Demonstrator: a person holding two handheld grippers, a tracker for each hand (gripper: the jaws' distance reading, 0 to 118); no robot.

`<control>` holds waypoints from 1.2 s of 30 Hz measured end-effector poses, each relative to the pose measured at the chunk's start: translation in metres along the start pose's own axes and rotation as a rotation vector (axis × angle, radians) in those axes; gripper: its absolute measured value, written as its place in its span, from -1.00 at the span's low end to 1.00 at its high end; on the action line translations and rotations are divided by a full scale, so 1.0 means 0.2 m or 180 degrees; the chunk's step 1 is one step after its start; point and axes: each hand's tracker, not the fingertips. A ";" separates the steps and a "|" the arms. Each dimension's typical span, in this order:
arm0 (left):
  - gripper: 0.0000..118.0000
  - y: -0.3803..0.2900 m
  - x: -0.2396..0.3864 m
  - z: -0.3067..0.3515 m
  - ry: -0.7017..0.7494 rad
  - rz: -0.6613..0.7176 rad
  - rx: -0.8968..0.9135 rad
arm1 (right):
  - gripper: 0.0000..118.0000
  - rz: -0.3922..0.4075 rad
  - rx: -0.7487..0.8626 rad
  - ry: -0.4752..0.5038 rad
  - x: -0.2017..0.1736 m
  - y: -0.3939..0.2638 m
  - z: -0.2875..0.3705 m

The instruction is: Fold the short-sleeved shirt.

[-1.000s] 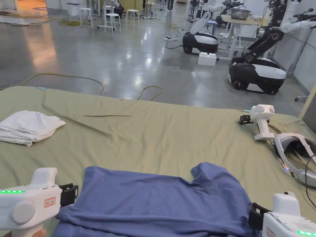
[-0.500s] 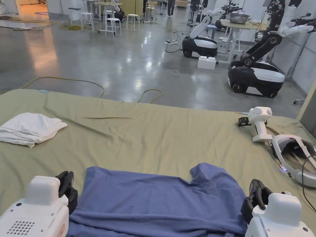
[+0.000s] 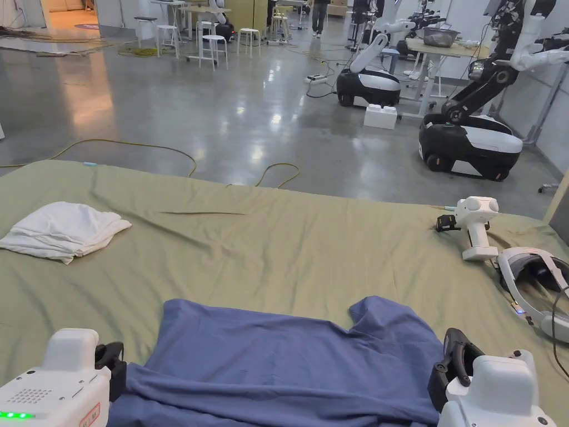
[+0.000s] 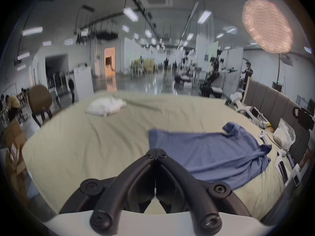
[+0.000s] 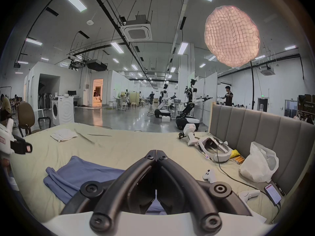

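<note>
The blue short-sleeved shirt (image 3: 289, 367) lies partly folded on the olive bed sheet (image 3: 278, 250), a sleeve poking up at its far right (image 3: 383, 317). My left gripper (image 3: 109, 356) hovers just off the shirt's left edge, pointing away from me. In the left gripper view its jaws meet at the tips (image 4: 156, 152), shut on nothing, and the shirt (image 4: 204, 152) spreads to their right. My right gripper (image 3: 455, 342) sits at the shirt's right edge. Its jaws are shut and empty (image 5: 156, 153), with the shirt (image 5: 81, 173) to their left and under them.
A folded white cloth (image 3: 64, 231) lies at the far left of the bed. A spare gripper (image 3: 472, 222) and a headset (image 3: 536, 283) lie at the right. By the grey headboard (image 5: 255, 129) are a plastic bag (image 5: 259, 166), a phone (image 5: 272, 192) and controllers (image 5: 210, 175). Wheeled robots (image 3: 472, 139) stand on the floor beyond.
Both grippers have turned from pointing inward at the shirt's side edges to pointing forward, away from me. The shirt lies as it did.
</note>
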 end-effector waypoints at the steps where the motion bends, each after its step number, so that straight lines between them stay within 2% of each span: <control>1: -1.00 -0.01 -0.03 -0.06 0.0005 0.0075 -0.0179 | -1.00 -0.0008 -0.0041 0.0005 0.01 -0.01 -0.01; 5: -0.94 -0.05 -0.14 -0.28 -0.0009 0.0267 -0.0892 | -1.00 -0.0019 -0.0185 -0.0006 0.04 -0.06 -0.02; 7: -0.62 -0.06 -0.19 -0.38 -0.0066 0.0368 -0.1179 | -1.00 -0.0017 -0.0253 -0.0015 0.06 -0.08 -0.02; 8: -0.38 -0.07 -0.19 -0.40 -0.0118 0.0423 -0.1269 | -1.00 -0.0016 -0.0274 -0.0025 0.06 -0.08 -0.03; 9: -0.22 -0.08 -0.20 -0.44 -0.0122 0.0443 -0.1356 | -1.00 -0.0008 -0.0301 -0.0037 0.07 -0.09 -0.03; 11: 0.00 -0.10 -0.19 -0.52 0.0041 0.0379 -0.1518 | -1.00 0.0007 -0.0349 -0.0063 0.08 -0.11 -0.03; 12: 0.03 -0.11 -0.19 -0.54 0.0093 0.0331 -0.1607 | -1.00 0.0013 -0.0370 -0.0071 0.09 -0.12 -0.03; 16: 0.03 -0.20 -0.15 -0.68 0.0208 0.0162 -0.2052 | -1.00 0.0031 -0.0466 -0.0107 0.12 -0.15 -0.04; 19: 0.00 -0.19 -0.08 -0.63 0.0356 0.0004 -0.1884 | -1.00 0.0040 -0.0552 -0.0128 0.14 -0.17 -0.04; 20: -0.10 -0.19 -0.05 -0.61 0.0417 -0.0011 -0.1910 | -1.00 0.0035 -0.0566 -0.0132 0.14 -0.18 -0.04; 22: -0.14 -0.21 0.01 -0.61 0.0444 -0.0144 -0.1926 | -1.00 0.0012 -0.0623 -0.0138 0.16 -0.20 -0.06; 23: -0.22 -0.21 0.03 -0.61 0.0380 -0.0327 -0.1900 | -1.00 -0.0006 -0.0671 -0.0145 0.17 -0.20 -0.06; 26: -0.70 -0.21 0.08 -0.60 0.0307 -0.0625 -0.1909 | -1.00 -0.0024 -0.0833 -0.0226 0.22 -0.23 -0.08; 28: -0.84 -0.21 0.06 -0.57 0.0272 -0.0597 -0.1875 | -1.00 0.0045 -0.1012 -0.0340 0.26 -0.26 -0.11; 29: -0.86 -0.20 0.04 -0.55 0.0242 -0.0541 -0.1824 | -0.95 0.0065 -0.1101 -0.0373 0.29 -0.27 -0.12; 30: -0.87 -0.20 0.03 -0.54 0.0215 -0.0460 -0.1768 | -0.81 0.0068 -0.1216 -0.0390 0.33 -0.29 -0.14; 31: -0.87 -0.19 0.00 -0.52 0.0191 -0.0379 -0.1685 | -0.56 0.0047 -0.1348 -0.0387 0.37 -0.30 -0.16; 32: -0.87 -0.19 -0.02 -0.50 0.0184 -0.0332 -0.1643 | -0.19 -0.0042 -0.1479 -0.0345 0.42 -0.32 -0.18; 33: -0.87 -0.18 -0.03 -0.48 0.0180 -0.0311 -0.1635 | 0.00 -0.0091 -0.1635 -0.0314 0.46 -0.34 -0.21; 34: -0.87 -0.18 -0.04 -0.46 0.0170 -0.0304 -0.1615 | 0.10 -0.0125 -0.1798 -0.0281 0.49 -0.35 -0.24; 36: -0.87 -0.17 -0.04 -0.43 0.0160 -0.0289 -0.1573 | 0.10 -0.0133 -0.2007 -0.0221 0.53 -0.39 -0.29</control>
